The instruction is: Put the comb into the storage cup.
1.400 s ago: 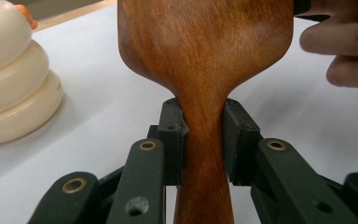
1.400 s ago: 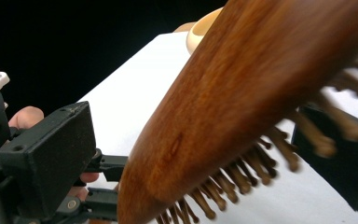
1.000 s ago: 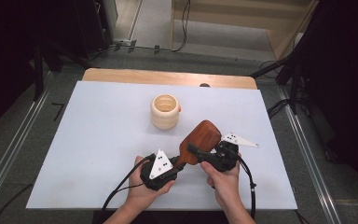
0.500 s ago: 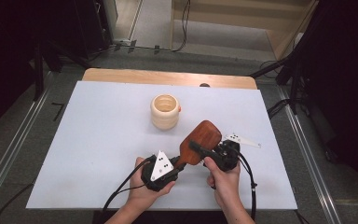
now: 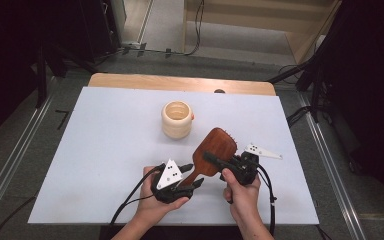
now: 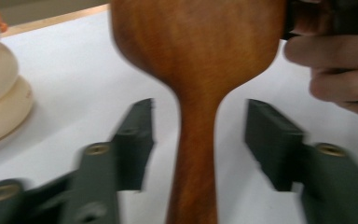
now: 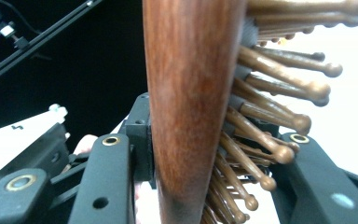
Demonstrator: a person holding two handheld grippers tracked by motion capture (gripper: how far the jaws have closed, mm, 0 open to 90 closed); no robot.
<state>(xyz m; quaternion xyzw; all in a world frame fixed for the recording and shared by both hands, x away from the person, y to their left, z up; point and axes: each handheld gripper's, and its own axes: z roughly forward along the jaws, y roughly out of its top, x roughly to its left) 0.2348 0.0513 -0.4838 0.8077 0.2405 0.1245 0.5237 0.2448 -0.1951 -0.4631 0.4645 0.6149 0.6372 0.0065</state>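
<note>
Even overhead light falls on the white table (image 5: 105, 150); we see only soft, short shadows and a dark surround. In the left gripper view we note motion blur on the jaws and a soft-focus brush (image 6: 196, 60). In the right gripper view the background whites out behind the bristles.

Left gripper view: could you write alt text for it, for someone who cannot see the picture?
A wooden hairbrush seen from its smooth back, its handle running down between the left gripper's two black jaws, which stand apart from it on either side. A cream ridged cup sits at the left on the white table, and fingers of the other hand show at right.
</note>
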